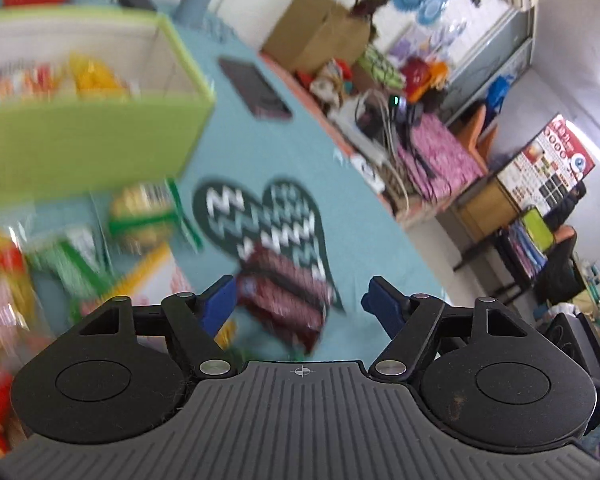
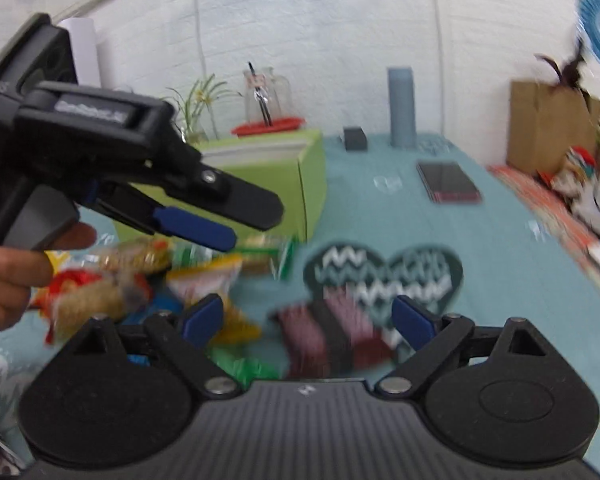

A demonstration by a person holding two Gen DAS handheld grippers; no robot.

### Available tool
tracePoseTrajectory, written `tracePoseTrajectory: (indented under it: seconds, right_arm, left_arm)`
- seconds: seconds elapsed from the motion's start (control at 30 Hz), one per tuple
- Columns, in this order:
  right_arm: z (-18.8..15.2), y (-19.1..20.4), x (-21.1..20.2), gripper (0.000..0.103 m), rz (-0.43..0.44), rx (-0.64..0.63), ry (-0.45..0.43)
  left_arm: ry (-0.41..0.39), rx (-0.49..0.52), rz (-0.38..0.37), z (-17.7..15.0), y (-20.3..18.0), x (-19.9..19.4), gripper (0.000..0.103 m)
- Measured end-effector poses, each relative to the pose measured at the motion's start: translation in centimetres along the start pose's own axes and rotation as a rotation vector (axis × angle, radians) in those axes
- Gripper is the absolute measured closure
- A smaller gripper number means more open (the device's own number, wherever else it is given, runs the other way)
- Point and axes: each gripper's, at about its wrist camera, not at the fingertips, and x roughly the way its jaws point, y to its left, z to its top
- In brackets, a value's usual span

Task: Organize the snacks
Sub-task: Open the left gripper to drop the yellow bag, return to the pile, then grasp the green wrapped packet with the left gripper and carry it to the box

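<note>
Both frames motion-blurred. Left gripper (image 1: pixel 298 300) jaws apart, nothing between them. Right gripper (image 2: pixel 308 318) jaws wide, also empty. Dark red snack pack (image 1: pixel 288 296) lies on the teal bench (image 1: pixel 364 216), overlapping the heart print. Mixed snack packets (image 2: pixel 140 280) heaped beside the green box (image 1: pixel 80 136), some snacks inside it.

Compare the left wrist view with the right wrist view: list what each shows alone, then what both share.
Left wrist only: snack packs inside the green box, and a cluttered side shelf.
Right wrist only: the left tongs seen from outside in a hand, a glass jar, a plant.
Both: open tongs with nothing between them, the dark red snack pack on the heart print, the loose snack pile, the phone.
</note>
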Motion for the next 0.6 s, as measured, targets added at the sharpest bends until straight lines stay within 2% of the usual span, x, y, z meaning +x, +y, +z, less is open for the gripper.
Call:
tracePoseTrajectory:
  seconds: [0.1, 0.2, 0.3, 0.5, 0.57, 0.6]
  right_arm:
    - [-1.9, 0.1, -1.3, 0.01, 0.044, 0.069, 0.012]
    - [-2.7, 0.9, -0.4, 0.011, 0.106, 0.079, 0.035]
    - [-2.6, 2.3, 1.0, 0.018, 0.132, 0.012, 0.048]
    - [-2.2, 3.6, 2.9, 0.02, 0.11, -0.072, 0.044]
    - [-2.2, 3.8, 3.2, 0.021, 0.096, -0.084, 0.033]
    - [-2.3, 4.1, 3.2, 0.026, 0.084, -0.106, 0.031]
  left_arm:
    - [0.013, -0.071, 0.025, -2.7, 0.4, -0.4, 0.048]
    - [0.009, -0.101, 0.052, -4.6, 0.7, -0.9, 0.05]
    - [0.008, -0.124, 0.079, -4.8, 1.5, -0.8, 0.056]
    - [0.004, -0.089, 0.096, -4.4, 1.3, 0.2, 0.061]
    - [0.015, -0.061, 0.111, -4.7, 1.1, 0.5, 0.076]
    - [0.015, -0.044, 0.122, -4.9, 1.0, 0.6, 0.079]
